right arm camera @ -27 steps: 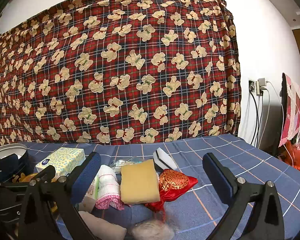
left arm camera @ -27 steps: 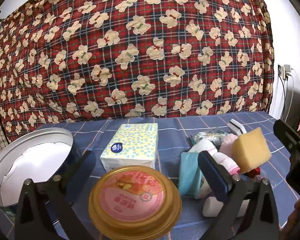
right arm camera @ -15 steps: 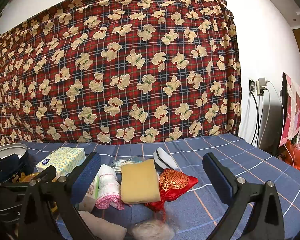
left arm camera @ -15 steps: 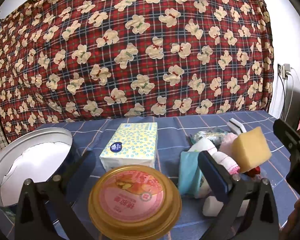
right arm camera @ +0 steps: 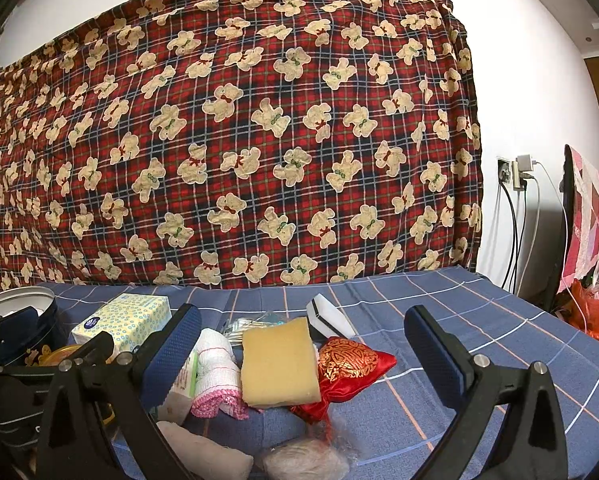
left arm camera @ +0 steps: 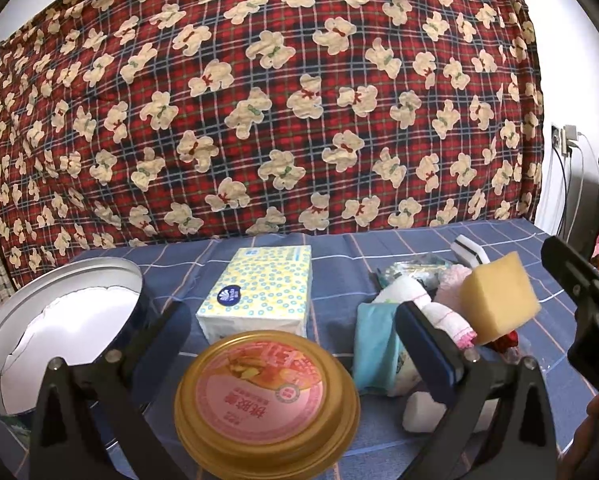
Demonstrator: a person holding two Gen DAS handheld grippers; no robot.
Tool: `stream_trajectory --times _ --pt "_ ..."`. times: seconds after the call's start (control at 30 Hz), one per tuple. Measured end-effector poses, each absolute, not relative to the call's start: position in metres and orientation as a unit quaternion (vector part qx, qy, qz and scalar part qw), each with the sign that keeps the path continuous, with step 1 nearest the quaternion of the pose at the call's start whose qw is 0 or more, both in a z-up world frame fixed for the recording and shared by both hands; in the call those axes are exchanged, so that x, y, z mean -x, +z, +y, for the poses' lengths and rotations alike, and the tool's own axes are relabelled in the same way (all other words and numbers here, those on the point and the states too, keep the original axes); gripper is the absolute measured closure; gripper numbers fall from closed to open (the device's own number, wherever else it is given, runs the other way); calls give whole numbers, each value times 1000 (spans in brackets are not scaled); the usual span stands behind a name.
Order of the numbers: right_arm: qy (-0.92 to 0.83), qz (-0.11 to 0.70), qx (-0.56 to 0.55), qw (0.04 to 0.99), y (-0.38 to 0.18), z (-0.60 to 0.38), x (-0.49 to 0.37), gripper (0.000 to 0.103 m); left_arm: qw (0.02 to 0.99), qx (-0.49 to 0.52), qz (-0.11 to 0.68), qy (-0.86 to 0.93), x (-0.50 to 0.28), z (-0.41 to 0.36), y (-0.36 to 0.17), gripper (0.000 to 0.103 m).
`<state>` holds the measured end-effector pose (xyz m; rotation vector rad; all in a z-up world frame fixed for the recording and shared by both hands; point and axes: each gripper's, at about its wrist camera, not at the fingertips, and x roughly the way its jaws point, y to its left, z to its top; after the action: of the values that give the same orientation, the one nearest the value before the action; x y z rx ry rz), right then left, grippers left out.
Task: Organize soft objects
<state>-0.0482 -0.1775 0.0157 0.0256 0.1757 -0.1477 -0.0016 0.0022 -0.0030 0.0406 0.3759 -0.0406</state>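
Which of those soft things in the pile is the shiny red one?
The red satin pouch with gold embroidery, lying right of the yellow sponge. The sponge is matte yellow and the rolled towel is white with pink trim.

Both wrist views look low across the table, sharing the yellow sponge [left arm camera: 499, 298] [right arm camera: 279, 364].

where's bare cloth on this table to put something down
Free: the blue checked cloth right of the red pouch, and the strip behind the tissue box up to the bear blanket. Crowded: the pile around the yellow sponge, and between the gold lid and round tin.
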Motion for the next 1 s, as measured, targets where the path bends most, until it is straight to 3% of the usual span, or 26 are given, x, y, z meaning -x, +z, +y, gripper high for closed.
stream_trajectory --times 1.0 --pt "-56 91 -36 994 15 -188 49 1 981 -34 187 -31 5 -13 -1 0"
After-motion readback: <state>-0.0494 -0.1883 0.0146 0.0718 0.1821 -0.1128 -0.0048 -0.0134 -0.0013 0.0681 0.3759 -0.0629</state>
